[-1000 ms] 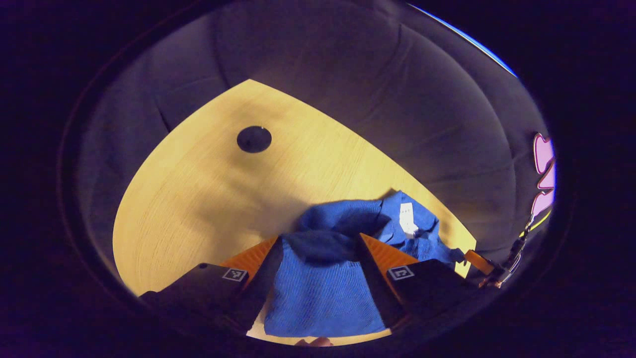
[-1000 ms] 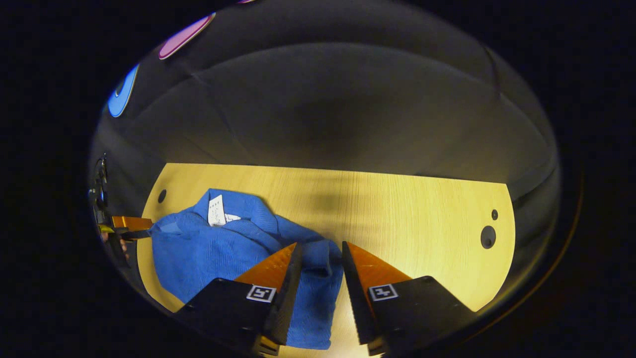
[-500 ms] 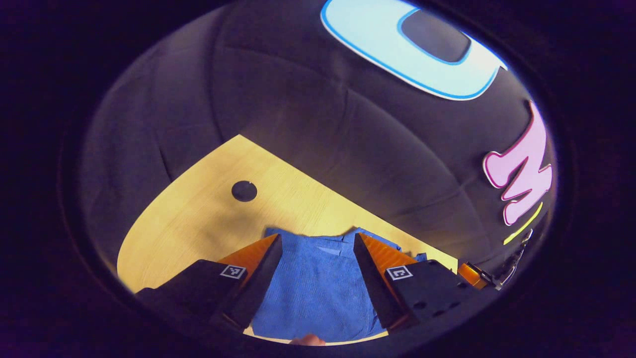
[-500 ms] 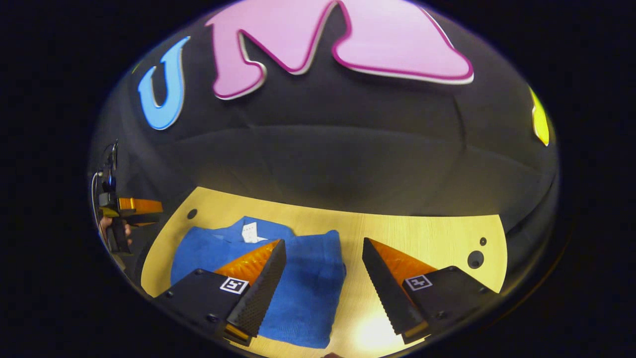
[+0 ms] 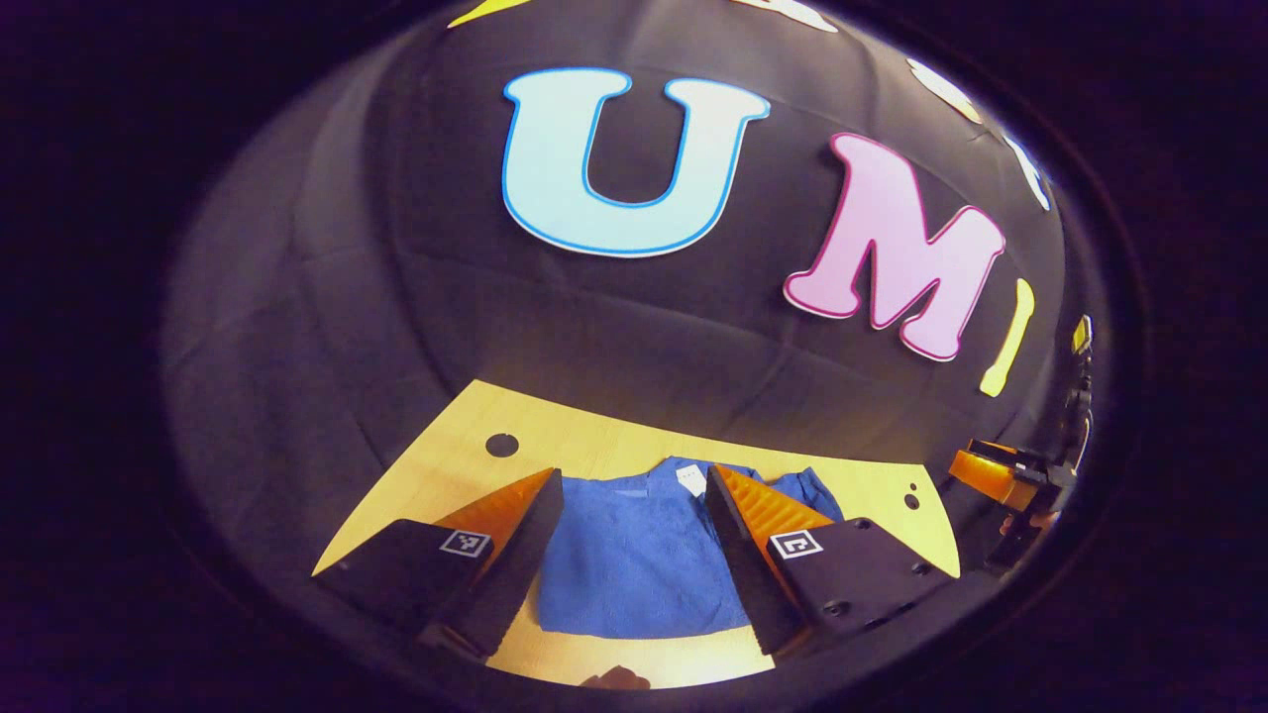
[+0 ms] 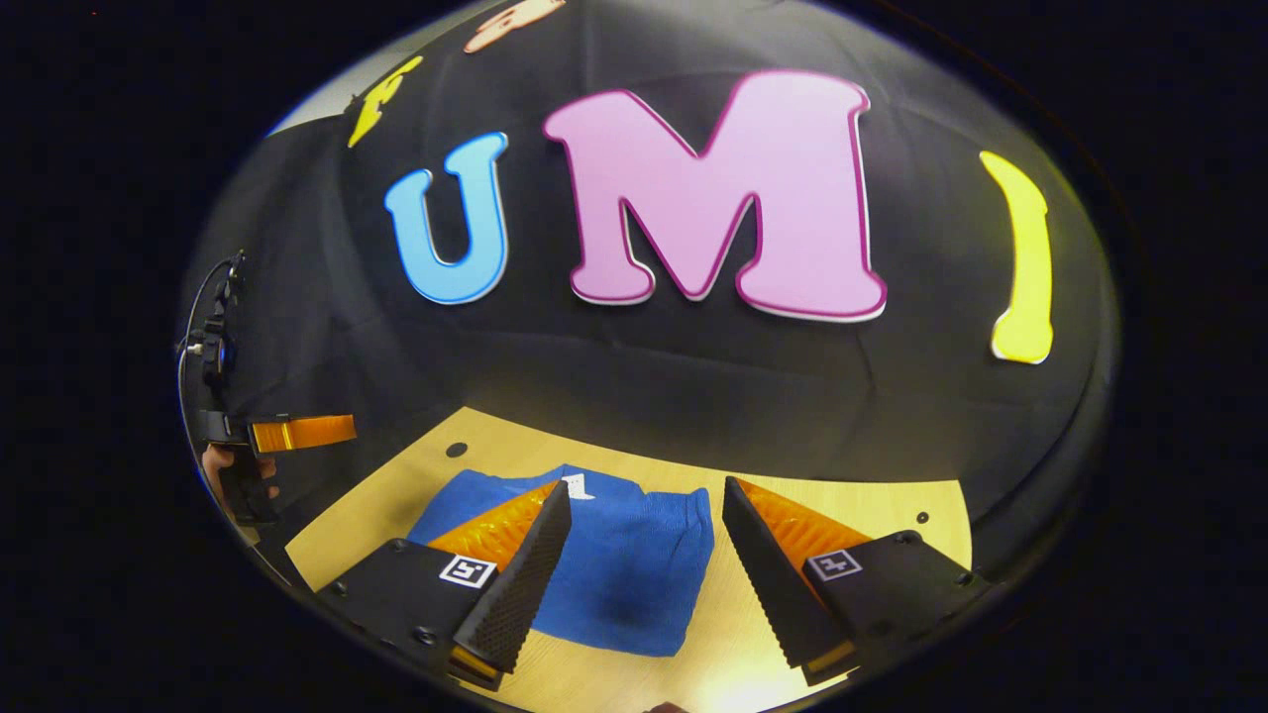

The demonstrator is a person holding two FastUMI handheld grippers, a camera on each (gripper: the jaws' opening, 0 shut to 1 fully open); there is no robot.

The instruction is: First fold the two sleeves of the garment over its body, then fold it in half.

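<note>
While I hold both clear, blue garment (image 6: 634, 574) lies folded on wooden table (image 6: 842, 510). Left gripper (image 5: 634, 495): 2 fingers apart, empty. Right gripper (image 6: 646, 500): same.

Blue knit garment (image 5: 634, 564) (image 6: 624, 569) lies folded flat on the wooden table (image 6: 892, 515).
</note>
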